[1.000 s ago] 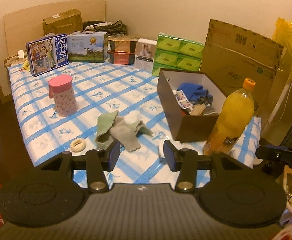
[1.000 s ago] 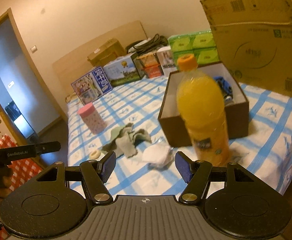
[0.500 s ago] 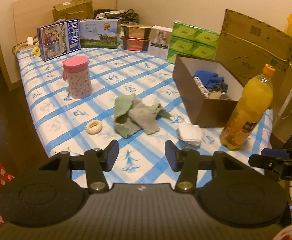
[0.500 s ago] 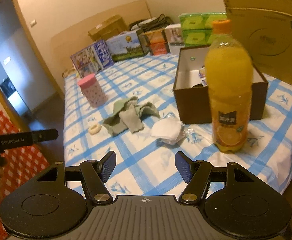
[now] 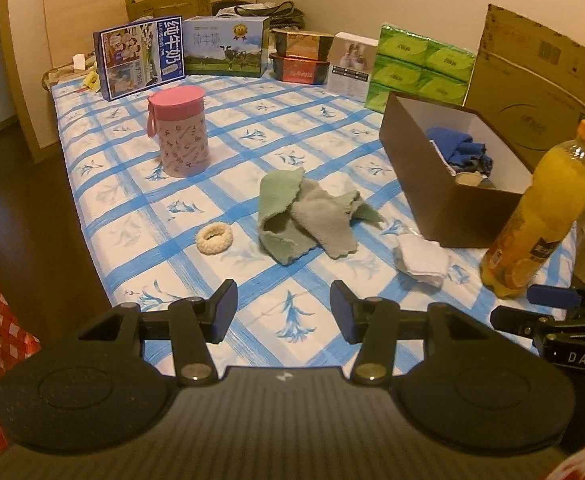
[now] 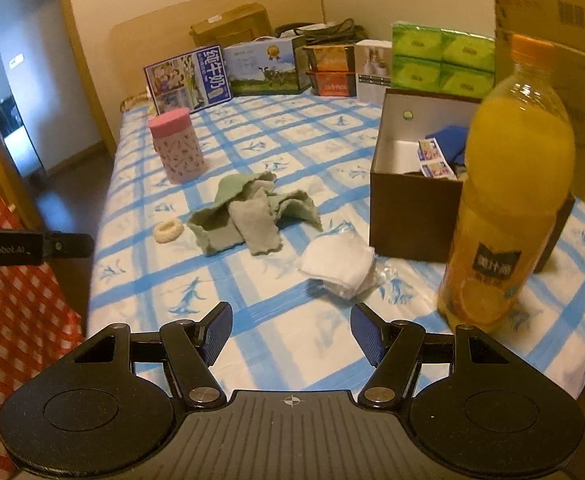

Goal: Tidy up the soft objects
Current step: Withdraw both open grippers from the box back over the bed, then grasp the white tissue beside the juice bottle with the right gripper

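A crumpled green and grey cloth [image 5: 308,214] [image 6: 252,214] lies mid-table on the blue checked cover. A folded white cloth [image 5: 422,260] [image 6: 338,262] lies to its right, beside a brown open box [image 5: 440,196] [image 6: 412,216] holding a blue cloth [image 5: 458,148] and small items. A cream scrunchie [image 5: 214,239] [image 6: 167,231] lies left of the green cloth. My left gripper [image 5: 283,312] is open and empty, hovering over the near table edge. My right gripper [image 6: 291,334] is open and empty, short of the white cloth.
An orange juice bottle [image 5: 540,216] [image 6: 508,200] stands at the near right by the box. A pink canister [image 5: 178,132] [image 6: 177,151] stands at the left. Milk cartons [image 5: 140,58], green tissue packs [image 5: 420,68] and a large cardboard box [image 5: 540,64] line the back.
Both grippers have pulled back and up from the table, so more of it shows. Both stayed open and empty. The objects have not moved.
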